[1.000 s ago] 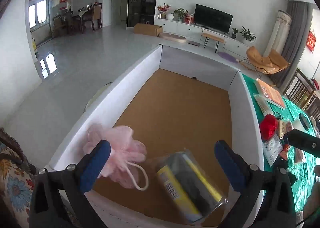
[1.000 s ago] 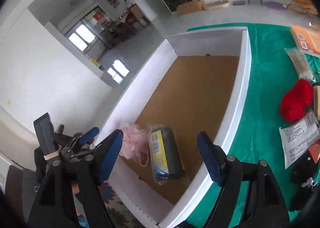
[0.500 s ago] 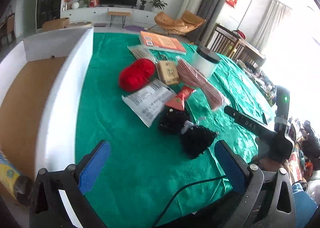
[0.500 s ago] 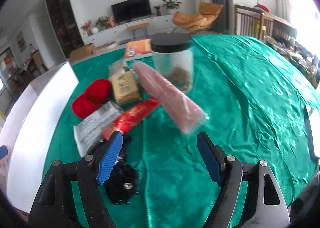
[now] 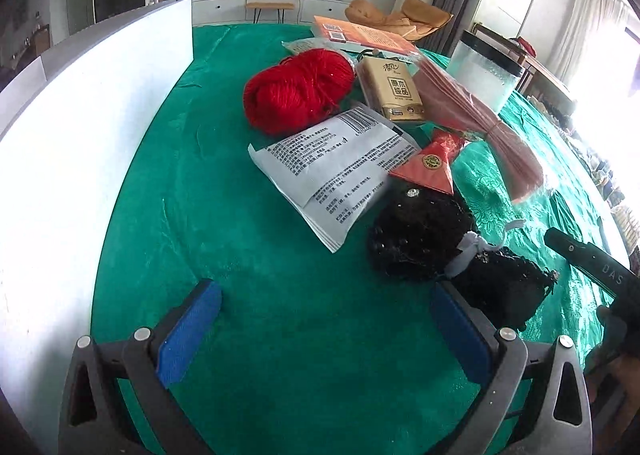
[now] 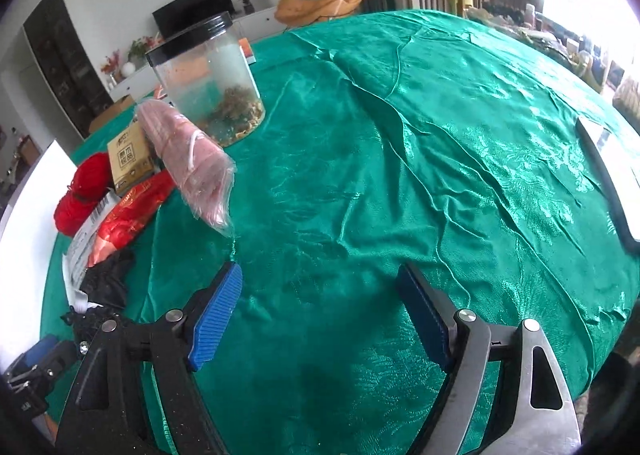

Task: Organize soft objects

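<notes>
My left gripper (image 5: 324,295) is open and empty, low over the green cloth (image 5: 248,255). Just ahead and to its right lies a black mesh bundle (image 5: 424,239) tied with a white strip, touching the right finger's outer side. Beyond it are a white printed packet (image 5: 332,167), a red yarn ball (image 5: 298,89) and a pink bundle in clear plastic (image 5: 472,111). My right gripper (image 6: 320,275) hovers over bare cloth with its jaws opening and nothing between them. To its left lie the pink bundle (image 6: 192,159), the red yarn (image 6: 82,191) and the black bundle (image 6: 106,283).
A white box wall (image 5: 80,135) runs along the left. A tissue pack (image 5: 394,89), a red packet (image 5: 432,163), a black-lidded clear jar (image 6: 208,79) and an orange book (image 5: 360,35) crowd the pile. A dark flat object (image 6: 608,175) lies at the far right.
Both grippers swung away from the white box holding the pink puff and wrapped package, over to the green cloth, and came lower. The pile now looks closer in both views.
</notes>
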